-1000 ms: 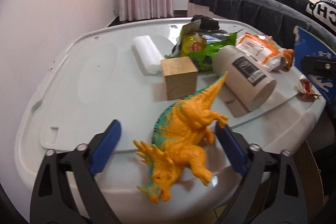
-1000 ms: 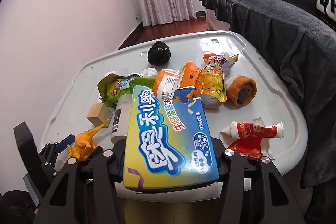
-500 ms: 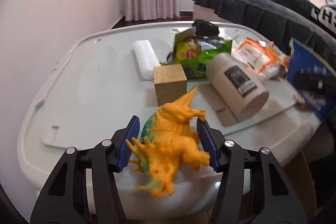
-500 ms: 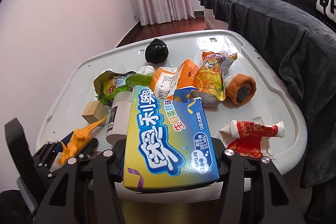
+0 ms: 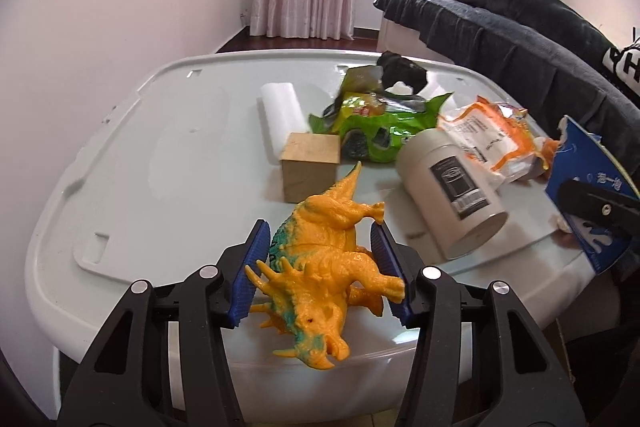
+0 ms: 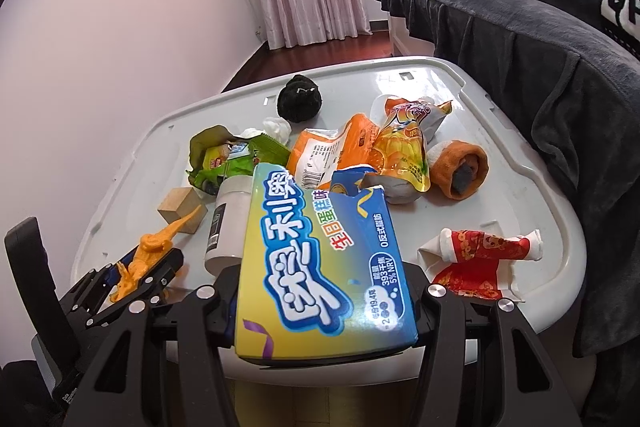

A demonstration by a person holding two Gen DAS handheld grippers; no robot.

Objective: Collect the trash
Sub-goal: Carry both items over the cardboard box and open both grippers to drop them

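Pale walls, pink curtains and a dark blanket-covered bed frame a white plastic lid serving as the work surface, which is littered with wrappers and odd objects.

Left tongs: a second ago the blue pads stood wide apart on either side of the orange toy dinosaur; they have since closed in, and now press against its flanks near the lid's front edge. Whether the toy is lifted clear of the lid cannot be told. The grip looks narrow and sits on an irregular body, so slippage is a fair risk.

Right tongs: unchanged over the same interval, clamped on a torn blue snack box held out over the lid's near edge.

Remaining on the surface: green crisp packet, orange wrapper, yellow-orange pouch, red-patterned paper, white tissue wad. Also present: white jar lying on its side, wooden block, white roll, black object, orange sock roll.

Assessment: both tongs are now occupied, so neither can take more until a load is deposited. No bin appears in either view. The dinosaur reads as a toy, not trash; it is probably being cleared aside. Most of the collection is not yet done.
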